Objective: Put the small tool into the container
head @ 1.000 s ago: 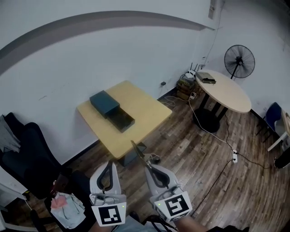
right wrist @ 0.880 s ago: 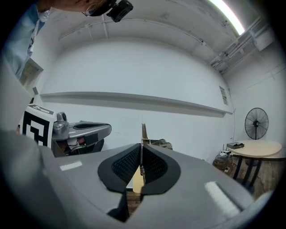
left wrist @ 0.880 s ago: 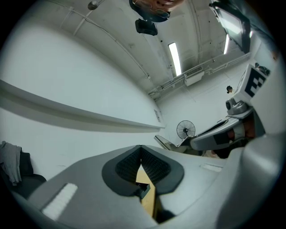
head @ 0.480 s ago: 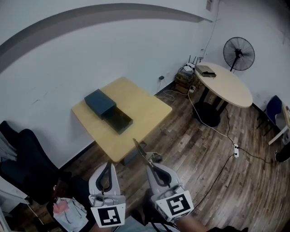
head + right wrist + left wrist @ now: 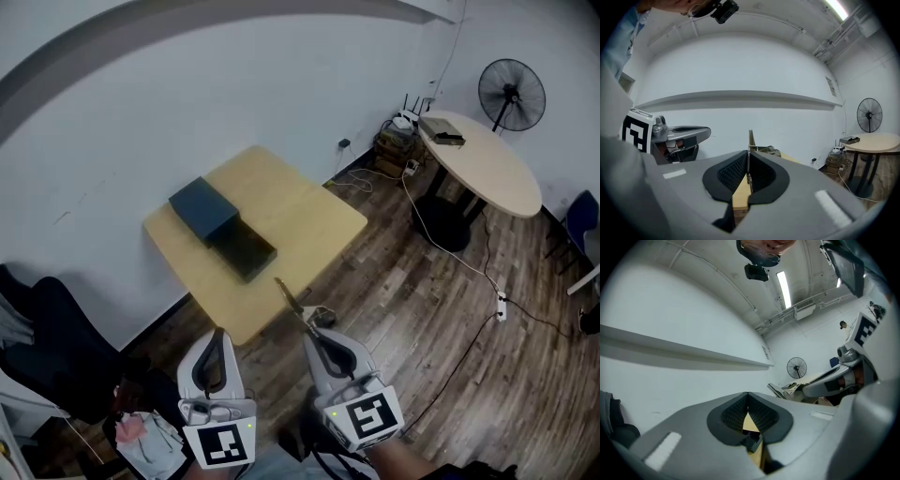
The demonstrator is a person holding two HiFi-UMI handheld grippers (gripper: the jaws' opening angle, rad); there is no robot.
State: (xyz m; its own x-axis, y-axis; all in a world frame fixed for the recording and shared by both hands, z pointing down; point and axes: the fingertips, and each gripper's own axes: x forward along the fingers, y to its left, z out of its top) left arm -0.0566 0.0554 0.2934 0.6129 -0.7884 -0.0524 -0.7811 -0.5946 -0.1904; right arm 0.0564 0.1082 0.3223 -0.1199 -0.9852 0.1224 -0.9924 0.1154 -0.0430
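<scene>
A square wooden table (image 5: 309,220) stands by the white wall. On it lies a dark container (image 5: 246,251), an open tray with its blue-grey box part (image 5: 202,208) beside it. My right gripper (image 5: 312,331) is shut on a thin flat metal tool (image 5: 289,302) that sticks out ahead toward the table's near edge. In the right gripper view the tool (image 5: 750,138) rises from between the closed pads. My left gripper (image 5: 219,336) hangs beside it, short of the table, jaws shut with nothing in them (image 5: 748,405).
A round table (image 5: 487,169) with a fan (image 5: 512,92) behind it stands at the right. Cables and a power strip (image 5: 502,305) lie on the wooden floor. A black chair (image 5: 52,342) sits at the left, a blue chair (image 5: 585,217) at the far right.
The wooden table sits slightly nearer in the head view. Both grippers keep their places side by side, the right one still holding the tool.
</scene>
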